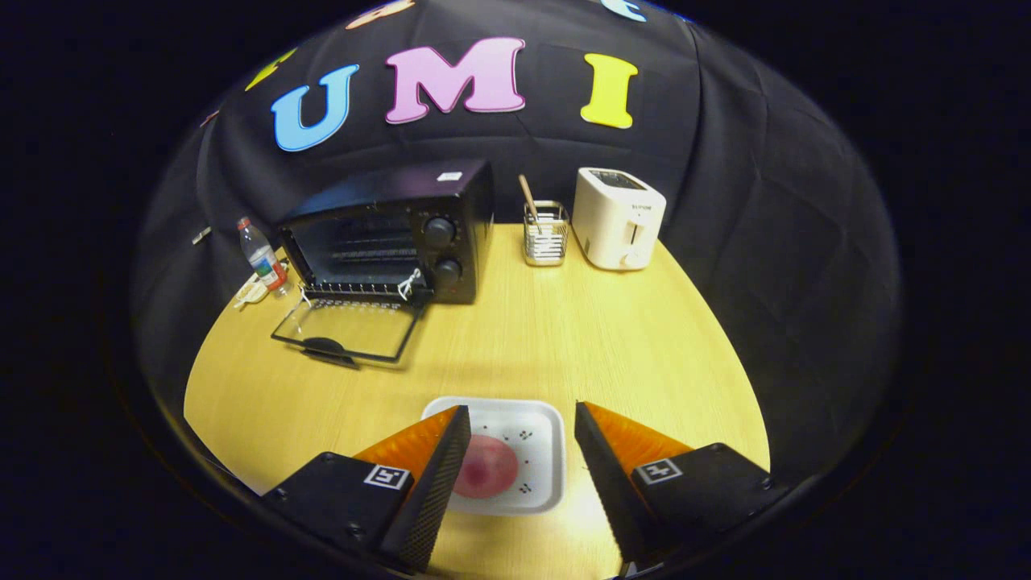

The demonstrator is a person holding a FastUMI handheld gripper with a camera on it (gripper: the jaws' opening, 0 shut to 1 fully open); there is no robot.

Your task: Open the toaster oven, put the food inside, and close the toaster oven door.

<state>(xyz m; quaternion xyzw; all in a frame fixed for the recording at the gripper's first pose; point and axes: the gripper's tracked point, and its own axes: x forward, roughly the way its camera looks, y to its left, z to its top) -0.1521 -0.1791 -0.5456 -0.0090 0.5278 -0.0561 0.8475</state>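
- The gripper (522,419) is seen low over the near edge of the worktop (564,338), fingers spread wide apart and released, nothing gripped.
- A white tray (541,451) is found at the near edge, lying between the fingers; its left part is covered by the left finger.
- A round pinkish food item (487,469) is seen resting in the tray, just beside the inner face of the left finger; contact cannot be told. Small dark specks are noted on the tray floor.
- Bare wood-grain worktop is seen beyond the tray.
- The black toaster oven (395,234) is placed toward the far left corner, well apart from the tray. Its glass door (346,330) is folded down flat onto the worktop, handle nearest; a wire rack is visible inside, two knobs on its right side.
- A plastic bottle (262,256) with a red cap is stood upright at the far left edge, just left of the oven.
- A wire utensil holder (546,235) with a wooden stick in it is set at the far edge, between the oven and a white toaster (616,219).
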